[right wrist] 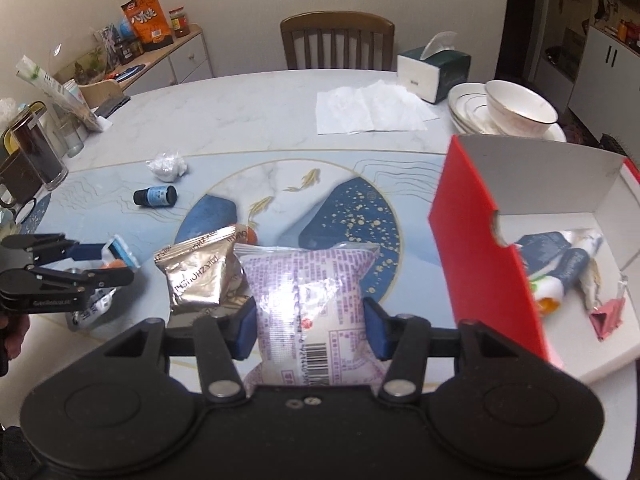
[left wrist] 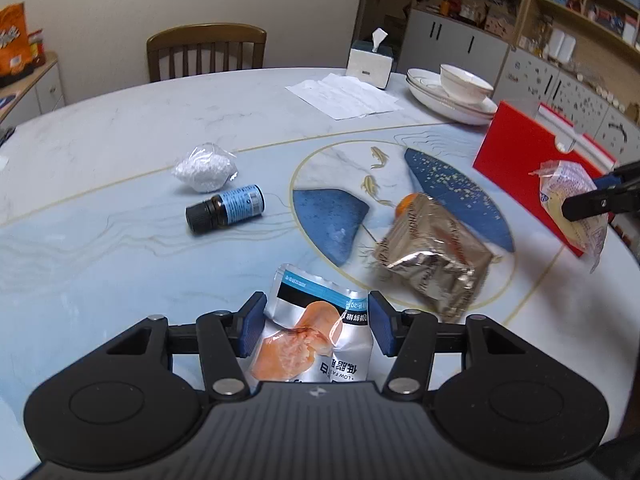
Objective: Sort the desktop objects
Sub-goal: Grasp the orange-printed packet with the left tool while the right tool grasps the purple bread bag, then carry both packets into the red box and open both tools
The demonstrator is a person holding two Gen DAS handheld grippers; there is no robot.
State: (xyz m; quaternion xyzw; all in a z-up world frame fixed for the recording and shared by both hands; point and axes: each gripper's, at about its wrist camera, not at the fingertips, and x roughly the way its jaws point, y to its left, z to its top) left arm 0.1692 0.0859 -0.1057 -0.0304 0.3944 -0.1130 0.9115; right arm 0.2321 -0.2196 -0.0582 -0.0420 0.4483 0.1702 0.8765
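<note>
My left gripper [left wrist: 316, 326] is shut on a silver and blue food pouch [left wrist: 316, 332] with an orange picture, low over the table. My right gripper [right wrist: 310, 326] is shut on a purple-printed snack pack [right wrist: 308, 288], held above the table left of the red box [right wrist: 476, 248]. In the left wrist view the same pack [left wrist: 572, 204] hangs in front of the red box [left wrist: 516, 152]. A crumpled gold foil packet [left wrist: 432, 252] lies mid-table. A small brown bottle [left wrist: 226, 208] with a blue label lies on its side. A white plastic-wrapped lump [left wrist: 204, 168] sits behind it.
The red box holds tubes and packets [right wrist: 568, 264]. Stacked white plates and a bowl [right wrist: 516, 110], a tissue box [right wrist: 432, 72] and paper sheets [right wrist: 368, 108] are at the back. A wooden chair [right wrist: 336, 40] stands beyond. Glasses and clutter [right wrist: 36, 152] line the left edge.
</note>
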